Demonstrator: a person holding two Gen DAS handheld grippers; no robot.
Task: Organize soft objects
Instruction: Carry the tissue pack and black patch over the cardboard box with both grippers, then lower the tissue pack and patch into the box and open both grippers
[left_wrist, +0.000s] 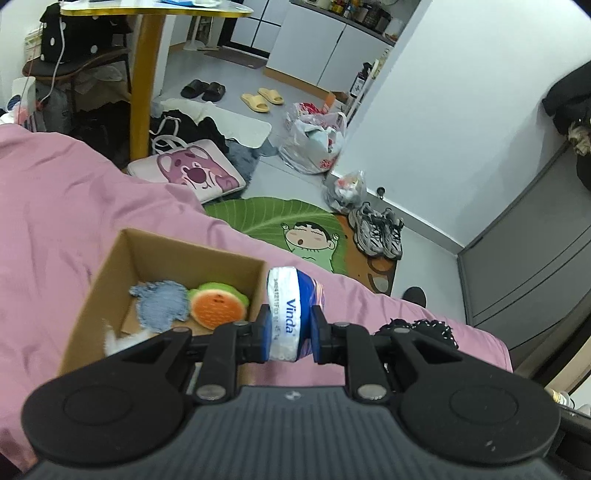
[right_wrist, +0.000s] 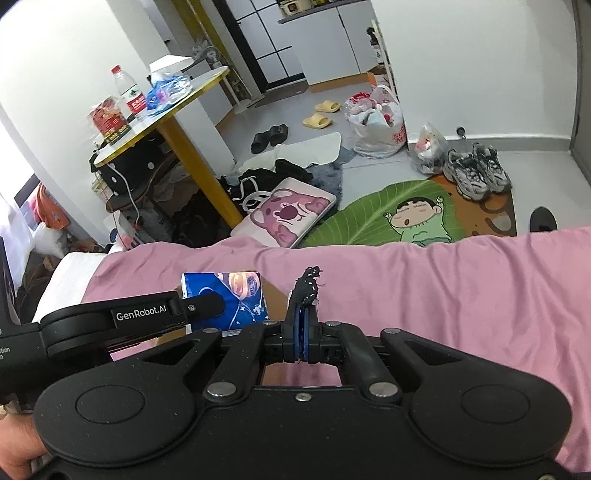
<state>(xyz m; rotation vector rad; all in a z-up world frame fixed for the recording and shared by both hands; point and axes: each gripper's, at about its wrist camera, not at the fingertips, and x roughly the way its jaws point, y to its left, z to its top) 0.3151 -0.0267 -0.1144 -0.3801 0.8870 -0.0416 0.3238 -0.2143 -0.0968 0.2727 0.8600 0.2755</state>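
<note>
My left gripper (left_wrist: 290, 317) is shut on a blue and white Vinda tissue pack (left_wrist: 286, 295), held above the pink bedsheet just right of an open cardboard box (left_wrist: 110, 266). Inside the box lie a frayed denim piece (left_wrist: 160, 302), an orange and green fruit plush (left_wrist: 216, 304) and something white and fluffy (left_wrist: 118, 339). My right gripper (right_wrist: 301, 314) is shut on a small black fuzzy piece (right_wrist: 309, 284) that sticks up past its pads. In the right wrist view the left gripper (right_wrist: 207, 306) and its tissue pack (right_wrist: 236, 291) sit close to the left.
The pink sheet (right_wrist: 443, 288) covers the bed. Beyond its edge on the floor are a pink bear cushion (right_wrist: 288, 210), a green leaf rug (right_wrist: 388, 218), grey sneakers (right_wrist: 476, 173), plastic bags (right_wrist: 376, 125) and a yellow-legged table (right_wrist: 166, 107) with bottles.
</note>
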